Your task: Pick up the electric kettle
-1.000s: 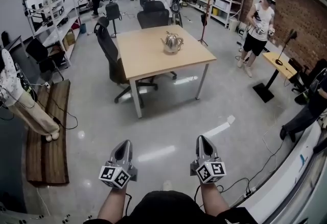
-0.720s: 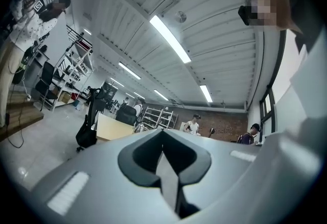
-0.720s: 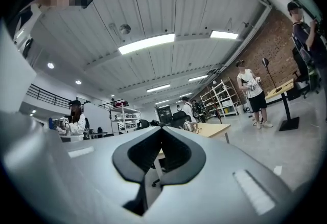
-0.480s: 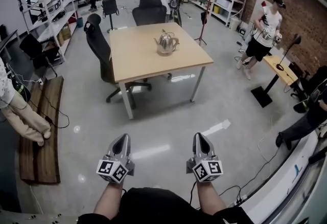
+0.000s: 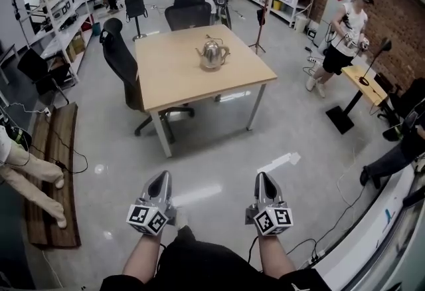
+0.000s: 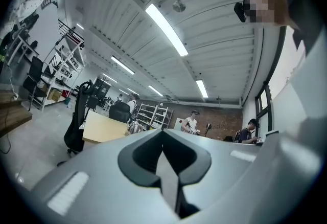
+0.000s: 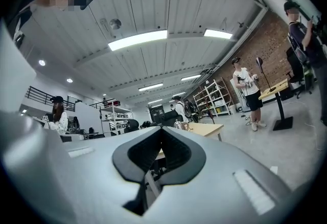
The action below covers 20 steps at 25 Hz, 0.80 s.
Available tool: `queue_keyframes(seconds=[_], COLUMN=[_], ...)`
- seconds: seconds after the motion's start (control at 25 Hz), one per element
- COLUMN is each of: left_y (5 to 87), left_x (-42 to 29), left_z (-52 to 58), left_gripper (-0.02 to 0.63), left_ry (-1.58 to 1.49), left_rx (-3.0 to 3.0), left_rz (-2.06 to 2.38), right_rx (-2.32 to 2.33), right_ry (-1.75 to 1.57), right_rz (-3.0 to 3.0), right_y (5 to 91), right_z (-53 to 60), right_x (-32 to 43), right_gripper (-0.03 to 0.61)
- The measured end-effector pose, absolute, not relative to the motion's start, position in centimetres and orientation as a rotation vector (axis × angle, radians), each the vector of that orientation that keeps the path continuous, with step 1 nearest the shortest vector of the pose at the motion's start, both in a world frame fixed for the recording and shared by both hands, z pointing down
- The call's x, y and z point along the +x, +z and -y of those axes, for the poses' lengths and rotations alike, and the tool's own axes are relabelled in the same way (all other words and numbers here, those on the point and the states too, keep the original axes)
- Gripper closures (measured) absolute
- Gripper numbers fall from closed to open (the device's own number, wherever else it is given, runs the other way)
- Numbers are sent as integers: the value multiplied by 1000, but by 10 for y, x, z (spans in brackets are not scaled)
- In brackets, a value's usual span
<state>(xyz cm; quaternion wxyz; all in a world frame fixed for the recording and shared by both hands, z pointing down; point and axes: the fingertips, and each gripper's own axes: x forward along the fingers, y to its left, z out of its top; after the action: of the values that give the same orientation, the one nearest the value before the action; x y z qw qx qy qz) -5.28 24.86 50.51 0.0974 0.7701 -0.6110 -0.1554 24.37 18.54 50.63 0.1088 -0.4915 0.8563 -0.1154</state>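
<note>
Head view: we stand well short of the kettle

The shiny, rounded steel electric kettle (image 5: pixel 212 54) sits upright on the pale wooden square table (image 5: pixel 166 80), well apart from us across the grey floor (image 5: pixel 219 150); our left gripper (image 5: pixel 158 183) and right gripper (image 5: pixel 265 183) are held side by side, each with its jaws pressed together and nothing between them; we judge this the approach step; next we must close the gap, spread one tool's jaws, and line them up on the kettle.

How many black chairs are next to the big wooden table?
2. One chair stands at the table's left side, another at its far edge. A third stands farther back; more may be hidden.
</note>
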Motion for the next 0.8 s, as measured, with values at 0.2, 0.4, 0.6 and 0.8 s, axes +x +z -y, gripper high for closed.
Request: queue_keyframes(seconds=[0.2, 0.4, 0.6, 0.8], left_y=[506, 500, 494, 493], left_x=[-71, -96, -123, -154], left_z=[-200, -156, -118, -88], left_gripper=[615, 615, 615, 615], left_ry=[-468, -495, -490, -490], left_rx=[2285, 2303, 2329, 2327], left_rz=[1796, 1770, 1744, 1740], right_rx=[-1469, -1498, -1516, -1521], right_ry=[-290, -262, -250, -252], right_rz=[-2502, -2485, -2469, -2474], right_y=[499, 492, 485, 484], right_z=[-152, -114, -79, -48], right_x=[231, 209, 181, 151], right_gripper=[577, 577, 577, 577])
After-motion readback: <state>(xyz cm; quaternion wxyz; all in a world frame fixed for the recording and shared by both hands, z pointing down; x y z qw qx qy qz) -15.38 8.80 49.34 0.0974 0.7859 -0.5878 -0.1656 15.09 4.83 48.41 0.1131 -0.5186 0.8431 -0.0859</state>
